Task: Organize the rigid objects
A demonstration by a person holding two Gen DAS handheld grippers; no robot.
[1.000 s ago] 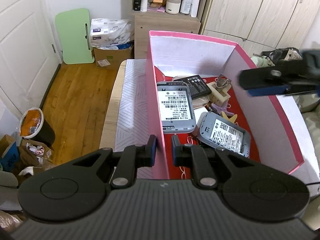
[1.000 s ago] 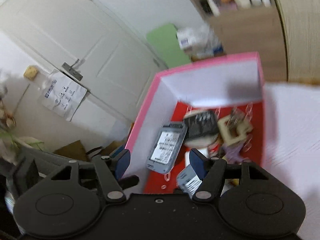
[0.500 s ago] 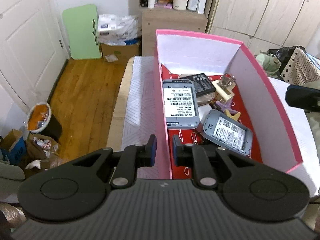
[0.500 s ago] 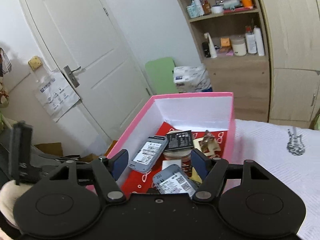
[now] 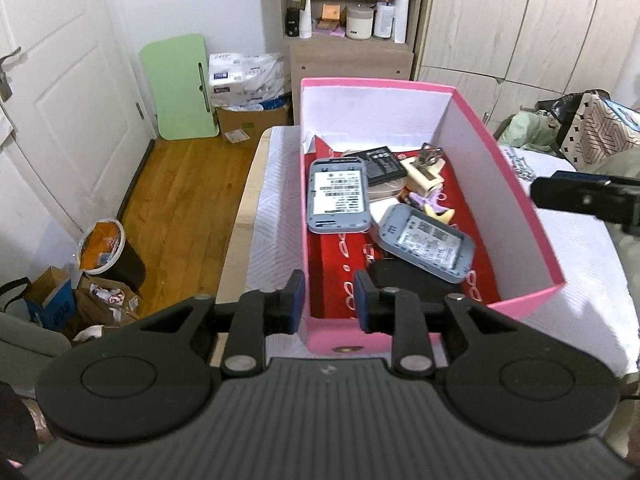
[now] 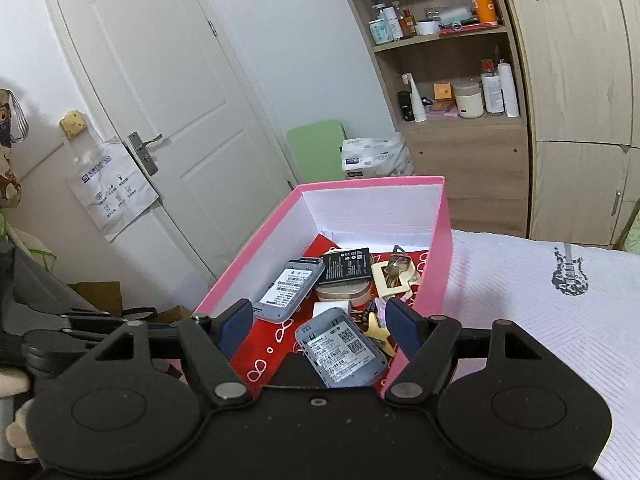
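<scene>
A pink box [image 5: 516, 200] with a red floor sits on the white bedspread. It holds two grey router shells [image 5: 338, 196] [image 5: 426, 242], a black battery [image 5: 384, 164], a cream frame with keys [image 5: 424, 168] and small trinkets. My left gripper [image 5: 326, 300] is open, its jaws astride the box's near left corner without gripping. My right gripper [image 6: 316, 326] is open and empty, held over the box's near end; the box [image 6: 436, 264] and the router shells [image 6: 290, 288] [image 6: 340, 350] show below it. Its finger also shows in the left wrist view [image 5: 580, 196].
The white bedspread [image 6: 540, 300] spreads right of the box. A wooden floor [image 5: 180, 200], a bin [image 5: 106, 252] and bags lie left of the bed. A shelf unit [image 5: 348, 36], wardrobe doors and a white door [image 6: 160, 120] stand behind.
My left gripper has opened off the box's left wall and pulled back to the near corner. My right gripper swung up and steadied over the box.
</scene>
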